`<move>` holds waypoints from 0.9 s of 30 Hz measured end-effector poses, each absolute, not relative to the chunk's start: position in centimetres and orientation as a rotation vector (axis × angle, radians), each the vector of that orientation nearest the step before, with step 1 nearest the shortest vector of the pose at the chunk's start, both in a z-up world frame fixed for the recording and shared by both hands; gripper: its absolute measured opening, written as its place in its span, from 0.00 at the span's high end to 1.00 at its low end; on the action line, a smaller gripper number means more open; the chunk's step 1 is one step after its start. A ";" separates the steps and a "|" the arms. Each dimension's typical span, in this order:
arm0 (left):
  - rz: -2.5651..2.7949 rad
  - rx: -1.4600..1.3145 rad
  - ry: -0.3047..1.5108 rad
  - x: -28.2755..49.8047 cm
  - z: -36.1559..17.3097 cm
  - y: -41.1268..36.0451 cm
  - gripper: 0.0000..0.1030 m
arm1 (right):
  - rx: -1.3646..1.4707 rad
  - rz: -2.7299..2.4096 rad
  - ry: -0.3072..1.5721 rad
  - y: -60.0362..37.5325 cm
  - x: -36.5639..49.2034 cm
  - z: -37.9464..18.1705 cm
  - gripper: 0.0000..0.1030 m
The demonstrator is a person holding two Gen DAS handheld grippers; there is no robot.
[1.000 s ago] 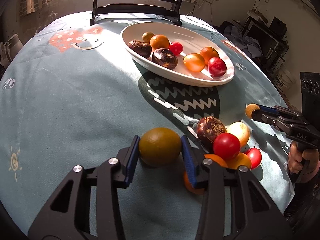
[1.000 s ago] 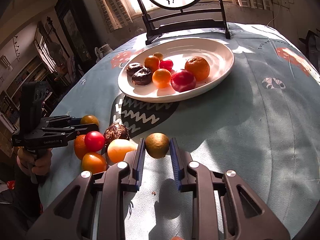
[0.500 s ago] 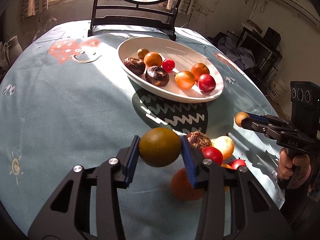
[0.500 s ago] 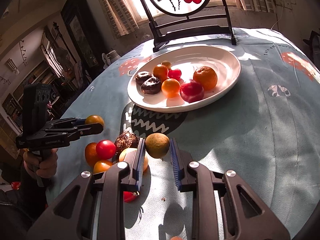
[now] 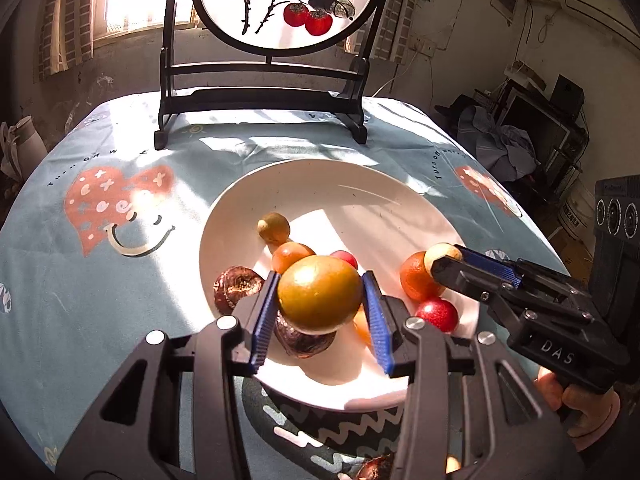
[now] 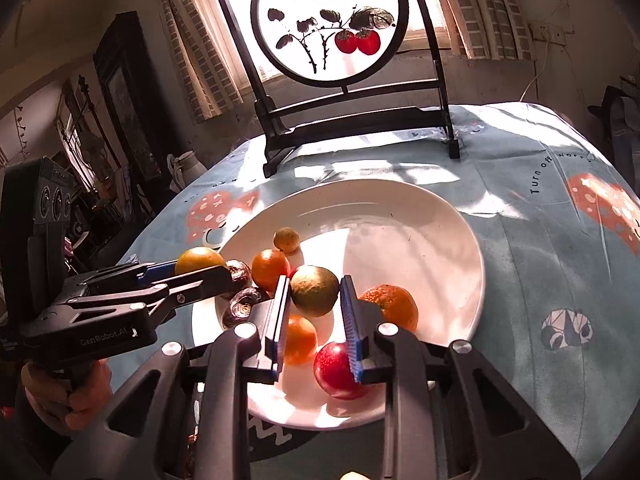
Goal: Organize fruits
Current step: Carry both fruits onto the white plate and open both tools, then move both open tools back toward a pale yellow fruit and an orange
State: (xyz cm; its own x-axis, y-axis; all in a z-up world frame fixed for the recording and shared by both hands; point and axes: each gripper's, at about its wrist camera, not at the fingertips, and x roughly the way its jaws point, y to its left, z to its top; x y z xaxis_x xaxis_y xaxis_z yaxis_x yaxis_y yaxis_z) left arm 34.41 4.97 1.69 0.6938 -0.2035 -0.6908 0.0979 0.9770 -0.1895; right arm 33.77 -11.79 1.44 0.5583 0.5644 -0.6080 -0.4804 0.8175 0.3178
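A white oval plate (image 5: 384,208) (image 6: 432,220) holds several fruits: oranges, a red fruit (image 6: 338,364), dark brown fruits (image 5: 234,286) and a small greenish one (image 5: 273,227). My left gripper (image 5: 320,300) is shut on a large green-yellow fruit (image 5: 320,298) and holds it above the plate's near side. My right gripper (image 6: 314,292) is shut on a smaller green-brown fruit (image 6: 314,290), also above the plate. It shows at the right in the left wrist view (image 5: 442,258). The left gripper shows at the left in the right wrist view (image 6: 200,266).
A black stand with a round painted screen (image 5: 280,4) (image 6: 332,20) stands at the table's far edge behind the plate. The light blue patterned tablecloth (image 5: 120,240) covers the round table. A dark fruit (image 5: 376,468) lies near the front edge.
Both grippers have carried their fruits forward from the pile near the table's front to above the plate. The two grippers have come closer together.
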 end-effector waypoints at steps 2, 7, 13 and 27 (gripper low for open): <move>-0.158 -0.138 0.801 35.1 1.2 4.9 0.59 | 0.107 0.620 0.770 -11.2 34.5 1.0 0.75; -0.112 -0.109 0.721 33.5 2.5 5.5 0.18 | 0.138 0.636 0.776 -11.6 34.1 1.3 0.46; -0.111 -0.108 0.652 28.8 4.2 6.6 0.06 | 0.153 0.691 0.751 -12.6 30.5 2.7 0.44; -0.048 -0.146 0.695 20.6 0.7 10.5 0.05 | 0.091 0.873 0.925 -12.4 22.2 -0.6 0.44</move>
State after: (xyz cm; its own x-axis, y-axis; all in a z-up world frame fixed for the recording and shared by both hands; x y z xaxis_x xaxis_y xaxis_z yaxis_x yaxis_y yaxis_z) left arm 20.56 10.54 0.68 0.7676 -0.0925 -0.6342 -0.0048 0.9887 -0.1501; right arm 22.24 -12.42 -0.64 0.2946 0.6917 -0.6594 -0.6186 0.6640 0.4200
